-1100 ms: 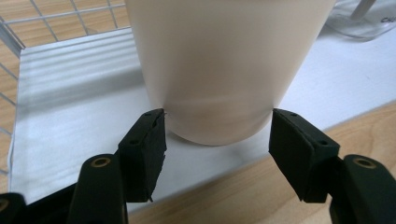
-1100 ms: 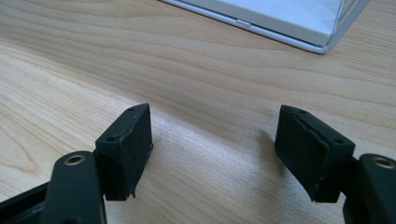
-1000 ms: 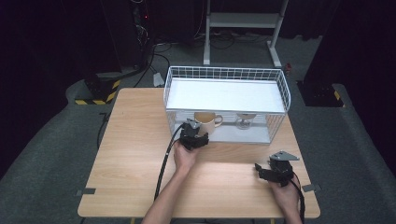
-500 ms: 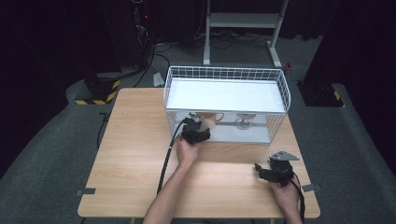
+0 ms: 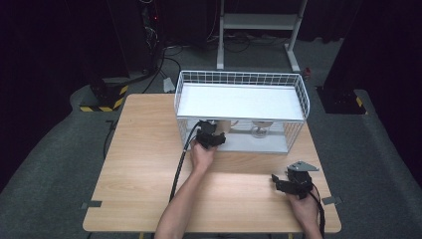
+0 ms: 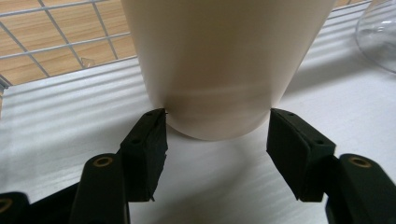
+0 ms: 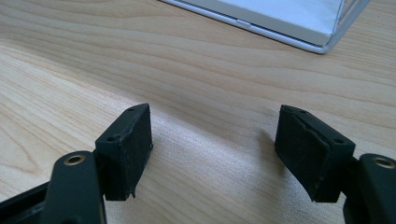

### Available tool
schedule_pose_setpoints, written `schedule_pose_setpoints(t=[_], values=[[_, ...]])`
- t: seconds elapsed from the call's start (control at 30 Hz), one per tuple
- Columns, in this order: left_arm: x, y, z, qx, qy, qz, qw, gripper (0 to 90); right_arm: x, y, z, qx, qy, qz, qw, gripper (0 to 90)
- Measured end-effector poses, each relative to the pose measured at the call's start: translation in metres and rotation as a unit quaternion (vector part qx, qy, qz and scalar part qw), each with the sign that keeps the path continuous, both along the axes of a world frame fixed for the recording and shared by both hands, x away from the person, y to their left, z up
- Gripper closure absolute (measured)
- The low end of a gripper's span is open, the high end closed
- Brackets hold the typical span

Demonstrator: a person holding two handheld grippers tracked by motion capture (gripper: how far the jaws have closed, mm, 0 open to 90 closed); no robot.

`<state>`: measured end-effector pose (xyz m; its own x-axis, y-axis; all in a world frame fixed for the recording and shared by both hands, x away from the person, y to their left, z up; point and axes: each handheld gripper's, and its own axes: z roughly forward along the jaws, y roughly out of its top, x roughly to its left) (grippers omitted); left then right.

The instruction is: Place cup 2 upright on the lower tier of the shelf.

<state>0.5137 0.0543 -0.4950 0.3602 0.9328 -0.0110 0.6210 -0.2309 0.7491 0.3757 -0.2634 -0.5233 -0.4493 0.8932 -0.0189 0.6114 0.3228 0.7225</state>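
High view. Table (image 5: 149, 164) fills the frame's middle; white wire rack (image 5: 298, 94) sits at its far edge, just right of centre. Left forearm rises from bottom centre, tilted slightly right, hand (image 5: 201, 155) wrapped behind the left gripper (image 5: 211, 133), which points up-frame into the rack's lower level. Cup (image 5: 222, 125) shows just past the gripper tips, under the shelf; a glass (image 5: 260, 130) stands to its right, apart from it. Right hand (image 5: 304, 199) rests at lower right of the table, right gripper (image 5: 279, 184) pointing left across the bare wood, grey plate on top.

Left gripper view. Cup (image 6: 224, 60) fills the upper centre, upright on the rack's white floor (image 6: 60, 135). Both pads sit at the cup's base: left pad (image 6: 148, 149) touches its lower edge, right pad (image 6: 294, 149) meets the other side. The jaws are as closed as the cup allows, clamped on it. Glass (image 6: 380, 32) at upper right edge.

Right gripper view. Jaws stand partly apart, nothing between them, only wood (image 7: 210, 74) below. Rack corner (image 7: 322, 32) at upper right.

Against 1 second back: the left hand has pushed further up-frame, deeper under the shelf, so less of the cup shows in the high view. Right hand unchanged.
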Motion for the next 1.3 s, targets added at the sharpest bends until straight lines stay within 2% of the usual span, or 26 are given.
schedule_pose_setpoints(t=[0.17,0.27,0.4,0.43,0.53,0.67,0.7,0.77,0.83,0.87,0.97,1.03,1.1,1.13,1.17,1.2,1.23,1.3], values=[[-0.006,0.001,0.003,-0.014,-0.001,-0.005,0.9999,36.1,0.0,0.0,0.0,0.0,0.0,0.0,1.0,27.6],[-0.01,0.004,0.006,-0.011,-0.003,-0.021,0.9997,33.7,0.0,0.0,0.0,0.0,0.0,0.0,1.0,27.6],[-0.017,0.002,0.007,-0.022,-0.007,-0.024,0.9995,31.8,0.0,0.0,0.0,0.0,0.0,0.0,1.0,27.6],[-0.018,0.003,0.009,-0.014,-0.013,-0.032,0.9993,31.2,0.0,0.0,0.0,0.0,0.0,0.0,1.0,27.6],[-0.024,0.004,0.014,-0.024,-0.023,-0.035,0.9988,30.3,0.0,0.0,0.0,0.0,0.0,0.0,1.0,27.6],[-0.033,0.009,0.02,-0.019,-0.03,-0.045,0.9983,29.0,0.0,0.0,0.0,0.001,0.0,0.0,1.0,27.6],[-0.036,0.009,0.022,-0.026,-0.031,-0.048,0.998,28.9,0.0,0.0,0.0,0.001,0.0,0.0,1.0,27.6],[-0.04,0.009,0.024,-0.032,-0.031,-0.035,0.9984,28.9,0.0,0.0,0.0,0.001,0.0,0.0,1.0,27.6],[-0.043,0.009,0.026,-0.035,-0.028,-0.037,0.9983,28.8,0.0,0.0,0.0,0.001,0.0,0.0,1.0,27.6],[-0.044,0.008,0.026,-0.049,-0.024,-0.048,0.9974,28.8,0.0,0.0,0.0,0.001,0.0,0.0,1.0,27.6],[-0.047,0.008,0.03,-0.047,-0.02,-0.06,0.9969,28.1,0.0,0.0,0.0,0.001,0.0,0.0,1.0,27.6],[-0.05,0.01,0.03,-0.041,-0.025,-0.063,0.9969,27.9,0.0,0.0,0.0,0.001,0.0,0.0,1.0,27.6],[-0.053,0.009,0.029,-0.047,-0.024,-0.066,0.9964,28.2,0.0,0.0,0.0,0.001,0.0,0.0,1.0,27.6],[-0.054,0.011,0.03,-0.036,-0.025,-0.067,0.9968,28.2,0.0,0.0,0.0,0.0,0.0,0.0,1.0,27.6],[-0.056,0.01,0.029,-0.046,-0.022,-0.069,0.9963,28.2,0.0,0.0,0.0,0.001,0.0,-0.001,1.0,27.6],[-0.057,0.012,0.029,-0.041,-0.027,-0.069,0.9965,28.2,0.0,0.0,0.0,0.001,0.0,0.0,1.0,27.6],[-0.059,0.012,0.029,-0.047,-0.024,-0.069,0.9962,28.2,0.0,0.0,0.0,0.001,0.0,0.0,1.0,27.6],[-0.061,0.014,0.031,-0.045,-0.026,-0.071,0.9961,28.2,0.0,0.0,0.0,0.001,0.0,0.0,1.0,27.6]])
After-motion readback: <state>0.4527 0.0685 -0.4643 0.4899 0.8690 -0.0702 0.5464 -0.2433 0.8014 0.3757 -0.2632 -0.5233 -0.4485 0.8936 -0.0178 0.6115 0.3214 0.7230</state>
